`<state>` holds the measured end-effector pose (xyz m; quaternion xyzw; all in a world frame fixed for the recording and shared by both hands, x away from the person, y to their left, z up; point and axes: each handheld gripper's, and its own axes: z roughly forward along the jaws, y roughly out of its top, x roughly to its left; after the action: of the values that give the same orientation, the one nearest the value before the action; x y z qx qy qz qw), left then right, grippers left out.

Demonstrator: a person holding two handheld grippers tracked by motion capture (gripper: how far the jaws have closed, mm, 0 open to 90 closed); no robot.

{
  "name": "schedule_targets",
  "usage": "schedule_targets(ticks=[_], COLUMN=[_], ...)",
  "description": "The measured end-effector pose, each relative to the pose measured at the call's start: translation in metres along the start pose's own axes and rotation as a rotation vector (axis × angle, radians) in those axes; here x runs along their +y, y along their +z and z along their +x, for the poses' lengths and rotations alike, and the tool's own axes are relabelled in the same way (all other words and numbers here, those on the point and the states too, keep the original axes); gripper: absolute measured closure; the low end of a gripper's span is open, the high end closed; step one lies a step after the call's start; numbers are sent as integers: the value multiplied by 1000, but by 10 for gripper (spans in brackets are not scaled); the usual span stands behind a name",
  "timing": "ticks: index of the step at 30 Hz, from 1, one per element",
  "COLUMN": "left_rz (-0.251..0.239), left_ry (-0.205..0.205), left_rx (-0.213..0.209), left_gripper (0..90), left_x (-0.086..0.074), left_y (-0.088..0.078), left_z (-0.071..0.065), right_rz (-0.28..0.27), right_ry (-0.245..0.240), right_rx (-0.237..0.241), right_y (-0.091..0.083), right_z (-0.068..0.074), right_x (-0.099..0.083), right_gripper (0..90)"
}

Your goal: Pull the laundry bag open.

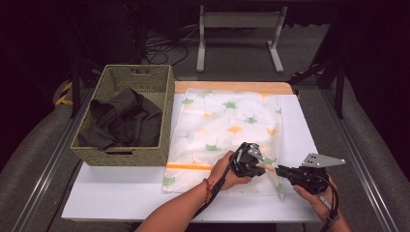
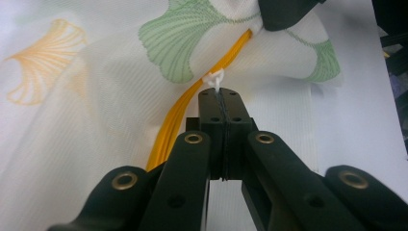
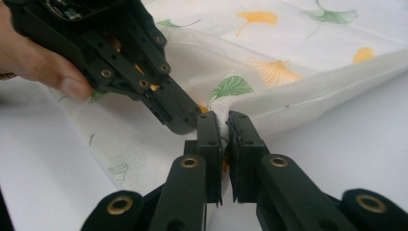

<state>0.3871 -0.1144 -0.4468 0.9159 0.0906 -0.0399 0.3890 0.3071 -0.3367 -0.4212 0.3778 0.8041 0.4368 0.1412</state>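
The left gripper (image 2: 222, 91) has its jaws pressed fully together on a small white zipper pull (image 2: 215, 80), which sticks out just past the tips, at the near end of the orange zipper (image 2: 185, 108). The right gripper (image 3: 224, 126) is nearly closed, its jaws pinching a fold of the storage bag (image 3: 298, 98) at its edge; the white fabric fills the narrow slot between the pads. The two sets of tips sit just beside each other, the left one angled in from above and to the left in the right gripper view.

The left gripper view shows the pull tab and the zipper ridge. The right gripper view shows the lifted bag edge and bare white table (image 3: 346, 154) just outside it.

In the high view both tips meet over the bag's near right corner (image 1: 270, 170). Beyond them the bag spreads flat; a wicker basket (image 1: 159, 92) holding dark cloth (image 1: 123, 121) stands well to the left.
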Motion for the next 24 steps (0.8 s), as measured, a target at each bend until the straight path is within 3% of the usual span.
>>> schedule_targets(ticks=[7, 10, 13, 18, 24], left_rz=[-29, -25, -39, -68, -57], left_ry=[-33, -12, -12, -56, -78], left_rx=[-16, -8, 7, 24, 18], left_gripper=[883, 840, 853, 900, 900], left_x=[0, 2, 3, 2, 0], left_y=[7, 10, 12, 11, 8], left_z=[2, -3, -4, -1, 2], right_rz=[-3, -8, -9, -10, 7], right_ry=[14, 16, 20, 23, 1], right_rx=[18, 25, 29, 38, 9], right_y=[0, 0, -1, 0, 0], right_z=[-1, 0, 1, 1, 2], right_x=[-1, 0, 0, 0, -1], right_gripper=[849, 849, 849, 849, 849])
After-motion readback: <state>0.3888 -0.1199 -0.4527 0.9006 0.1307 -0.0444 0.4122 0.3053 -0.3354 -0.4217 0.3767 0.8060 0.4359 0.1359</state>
